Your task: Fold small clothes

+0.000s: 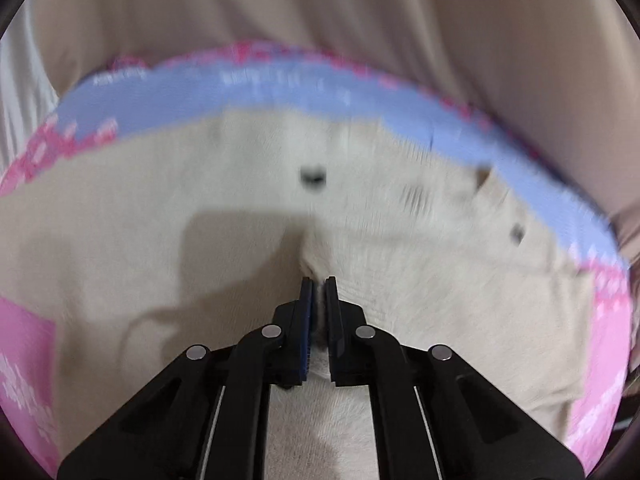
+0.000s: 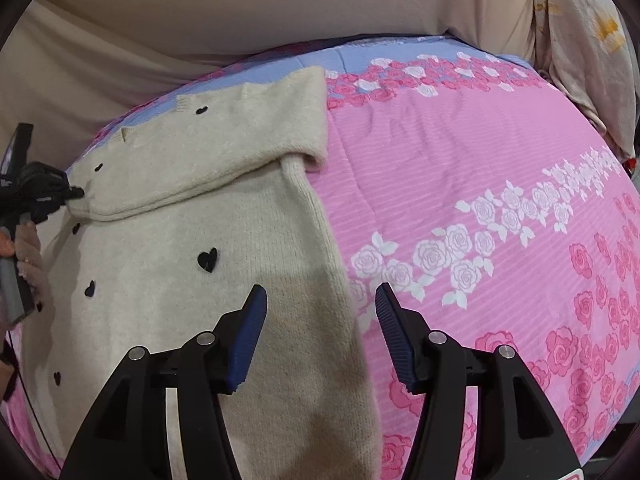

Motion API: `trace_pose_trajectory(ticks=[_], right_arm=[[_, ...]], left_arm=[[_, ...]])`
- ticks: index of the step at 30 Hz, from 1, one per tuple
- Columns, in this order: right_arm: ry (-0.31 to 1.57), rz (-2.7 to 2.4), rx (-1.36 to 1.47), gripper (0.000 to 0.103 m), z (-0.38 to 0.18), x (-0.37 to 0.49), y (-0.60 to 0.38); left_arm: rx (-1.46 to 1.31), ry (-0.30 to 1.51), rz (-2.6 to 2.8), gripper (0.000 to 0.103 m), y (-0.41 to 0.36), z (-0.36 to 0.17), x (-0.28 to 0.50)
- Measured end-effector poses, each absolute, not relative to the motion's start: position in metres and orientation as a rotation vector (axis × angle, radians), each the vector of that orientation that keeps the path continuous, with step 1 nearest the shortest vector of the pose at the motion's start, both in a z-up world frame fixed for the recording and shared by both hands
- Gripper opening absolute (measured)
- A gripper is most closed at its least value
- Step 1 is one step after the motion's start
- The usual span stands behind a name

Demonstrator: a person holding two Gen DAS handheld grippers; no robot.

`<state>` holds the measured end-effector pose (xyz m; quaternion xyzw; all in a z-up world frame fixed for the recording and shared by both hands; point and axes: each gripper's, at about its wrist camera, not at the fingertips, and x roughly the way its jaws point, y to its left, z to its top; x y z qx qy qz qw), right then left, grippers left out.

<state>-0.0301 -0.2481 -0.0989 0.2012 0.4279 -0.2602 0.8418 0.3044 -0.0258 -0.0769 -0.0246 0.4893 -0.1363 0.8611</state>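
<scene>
Pink rose-print sheet (image 2: 460, 168) spread over a bed, with a blue band along its far edge and draped beige cloth (image 2: 200, 12) rising behind. At far right, a pale floral bundle (image 2: 584, 52) against that backdrop. Cream sweater (image 2: 168, 240) with small black hearts laid flat on the left half of the sheet, upper part folded down into a thick double hem across the chest, one sleeve tucked beneath the fold at its right end. Sweater's right edge running straight down the middle of the right wrist view, with bare sheet stretching wide beyond it to the right and toward the far band. Left gripper (image 1: 319, 286) clamped on a bunched pinch of the sweater (image 1: 400, 272) (view blurred, so details of the knit are soft); in the right wrist view, the left gripper (image 2: 78, 192) biting the left end of the folded hem. Right gripper (image 2: 320, 300) spread wide, holding nothing, poised above the sweater's right edge, one finger over knit, the other over sheet.
</scene>
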Motion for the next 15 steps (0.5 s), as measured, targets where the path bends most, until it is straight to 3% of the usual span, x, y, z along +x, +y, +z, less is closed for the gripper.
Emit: trace_pose_trajectory(ticks=[4,10,12,13,14,15], right_arm=[[0.896,-0.551,0.423,0.055,-0.100,-0.017,-0.260],[0.867,-0.541,0.405,0.055,-0.101,0.026,-0.282],[0.857,-0.554,0.427,0.055,-0.102,0.036,-0.292],[0.851,-0.558,0.431,0.055,-0.101,0.039,-0.295],[0.847,-0.561,0.432,0.055,-0.100,0.042,-0.296],[0.844,-0.561,0.432,0.055,-0.099,0.042,-0.296]], left_arm=[[-0.082,0.955,-0.161,0.000,0.010,-0.056,0.318],[-0.102,1.073,-0.204,0.000,0.025,-0.086,0.320],[-0.117,1.110,-0.277,0.018,0.011,-0.091,0.307],[-0.125,1.140,-0.304,0.050,0.004,-0.096,0.302],[-0.130,1.152,-0.306,0.073,0.001,-0.101,0.302],[-0.131,1.159,-0.292,0.078,-0.003,-0.106,0.297]])
